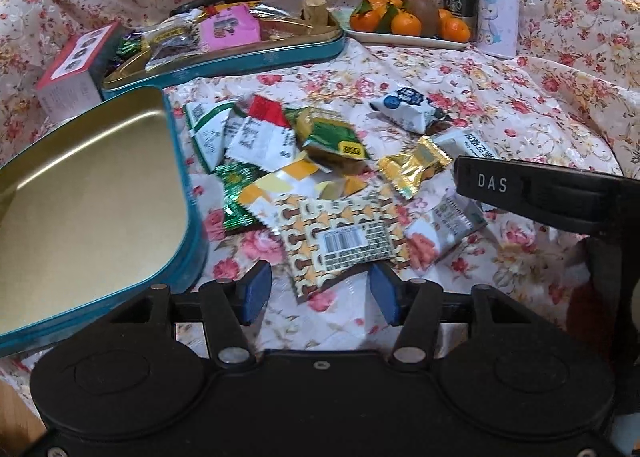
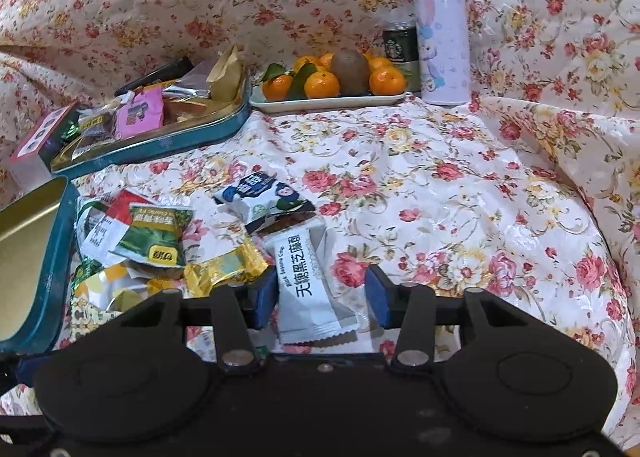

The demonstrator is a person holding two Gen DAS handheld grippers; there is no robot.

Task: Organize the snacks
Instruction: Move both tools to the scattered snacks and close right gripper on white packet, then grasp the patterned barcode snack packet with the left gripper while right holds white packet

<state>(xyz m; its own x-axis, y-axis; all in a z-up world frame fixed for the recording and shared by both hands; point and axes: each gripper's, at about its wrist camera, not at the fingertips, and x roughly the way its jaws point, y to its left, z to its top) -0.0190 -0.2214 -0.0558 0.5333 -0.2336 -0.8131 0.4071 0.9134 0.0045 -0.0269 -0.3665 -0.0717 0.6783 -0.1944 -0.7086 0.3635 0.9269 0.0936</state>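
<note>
Loose snack packets [image 1: 304,145] lie in a heap on the floral cloth. My left gripper [image 1: 320,291] stands open just short of a cream packet with a brown pattern and a barcode [image 1: 344,233]. An empty teal tin with a gold inside [image 1: 80,197] sits left of it. My right gripper [image 2: 322,299] is open around a white packet with black lettering [image 2: 308,289]. The packet lies against the left pad, with a gap to the right pad. A second teal tin [image 2: 168,141] holding several snacks is at the back left.
A white plate [image 2: 328,101] of mandarins and a kiwi stands at the back, with a dark can [image 2: 400,45] and a purple bottle [image 2: 442,33] beside it. A small box [image 1: 72,73] sits far left. A black housing marked DAS [image 1: 492,183] reaches in from the right.
</note>
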